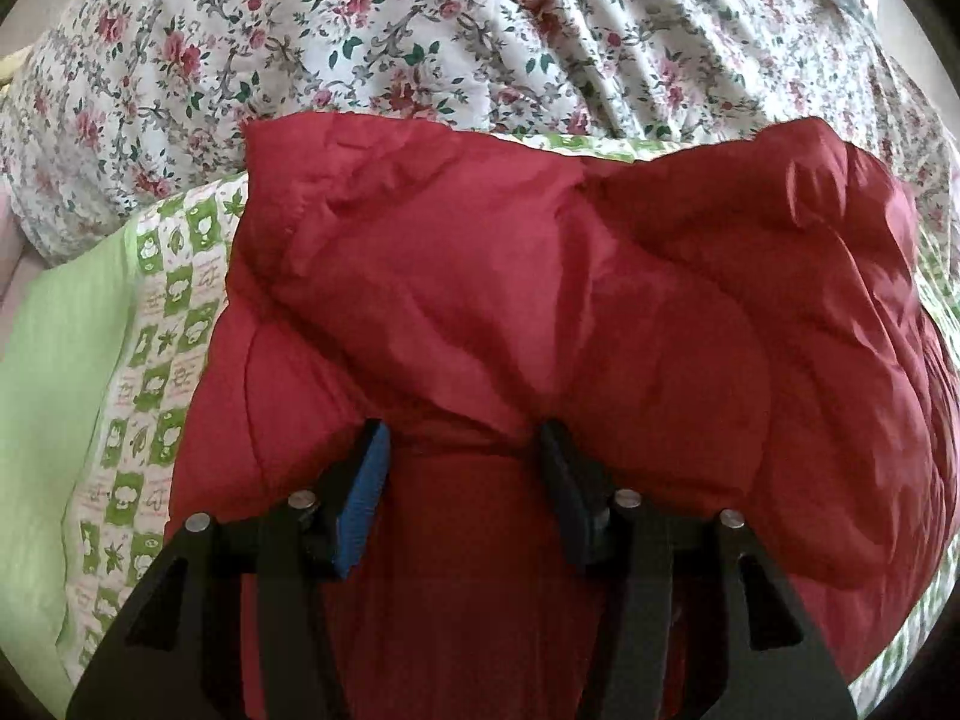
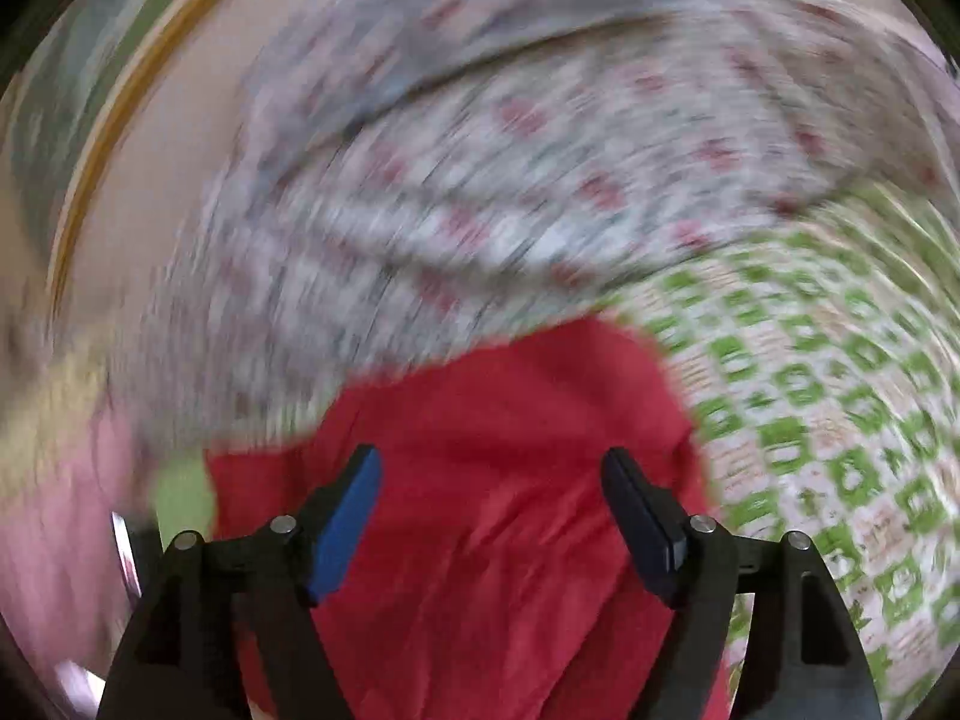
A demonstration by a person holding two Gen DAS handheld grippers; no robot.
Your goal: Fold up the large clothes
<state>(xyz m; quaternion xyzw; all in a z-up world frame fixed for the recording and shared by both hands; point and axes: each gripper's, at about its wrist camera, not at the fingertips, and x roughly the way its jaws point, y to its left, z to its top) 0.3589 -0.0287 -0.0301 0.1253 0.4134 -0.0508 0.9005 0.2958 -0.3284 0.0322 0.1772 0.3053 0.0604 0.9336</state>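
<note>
A puffy red quilted garment point(image 1: 540, 312) lies bunched on the bed and fills the middle of the left wrist view. My left gripper point(image 1: 462, 438) is right at its near edge, jaws apart, with a thick fold of red fabric bulging between the fingers; whether it is clamped I cannot tell. In the right wrist view, which is blurred by motion, the red garment point(image 2: 492, 480) lies below my right gripper point(image 2: 492, 474). Its jaws are wide open with nothing between them.
A green and white checked sheet point(image 1: 150, 360) point(image 2: 840, 420) lies under the garment. A floral quilt point(image 1: 420, 30) point(image 2: 480, 180) is heaped behind it. A plain green cloth point(image 1: 54, 420) lies at the left. A wooden edge point(image 2: 120, 120) curves along the far left.
</note>
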